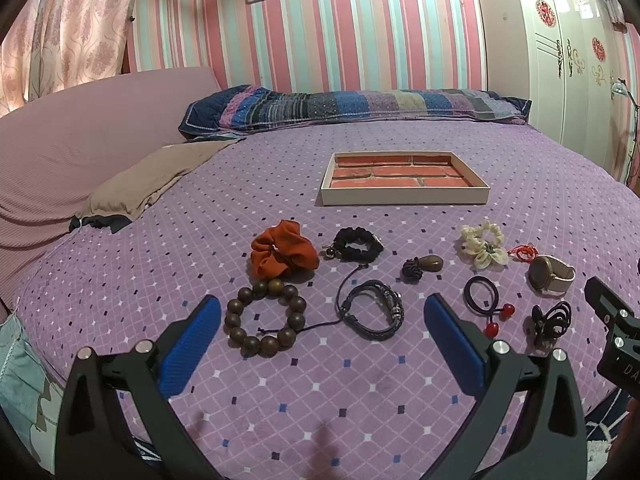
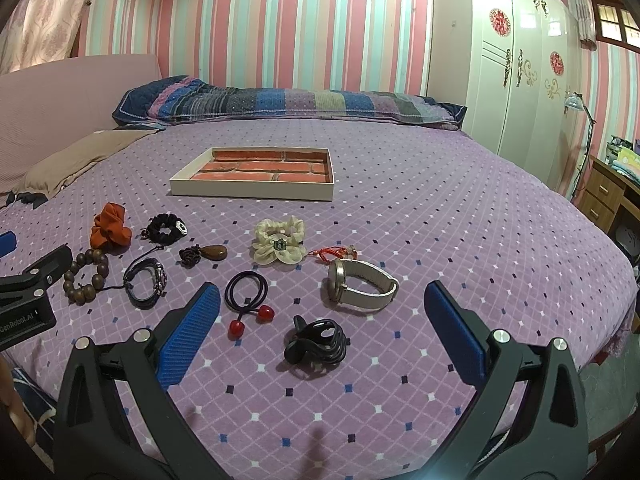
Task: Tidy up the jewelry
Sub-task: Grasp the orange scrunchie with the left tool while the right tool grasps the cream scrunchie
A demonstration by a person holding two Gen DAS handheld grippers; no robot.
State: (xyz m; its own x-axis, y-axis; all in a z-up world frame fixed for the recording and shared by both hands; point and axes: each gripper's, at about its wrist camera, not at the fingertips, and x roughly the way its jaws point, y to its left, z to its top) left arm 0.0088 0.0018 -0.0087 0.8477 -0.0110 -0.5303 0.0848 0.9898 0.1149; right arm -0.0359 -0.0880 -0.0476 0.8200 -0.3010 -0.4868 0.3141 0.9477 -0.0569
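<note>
Both tools point(image 1: 322, 314) point(image 2: 322, 304) agape above jewelry

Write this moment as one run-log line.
left gripper: open, empty | right gripper: open, empty | tray: nothing inside | jewelry: on bedspread

The left gripper point(image 1: 322, 322) had two black plastic arms with triangular cut-outs, each ending in a long finger faced with a ribbed blue pad point(image 1: 191, 344), and round silver screw heads point(image 1: 144, 346) sat at the pivots. The right gripper point(image 2: 322, 322) was built the same way, with black arms, ribbed blue pads point(image 2: 192, 332) and silver screws point(image 2: 501, 336). In the right wrist view, the black body of the left gripper at the left edge carried white lettering reading "GenRobot.AI" point(image 2: 19, 319), and a strip of bare skin showed low at that same edge.
</note>
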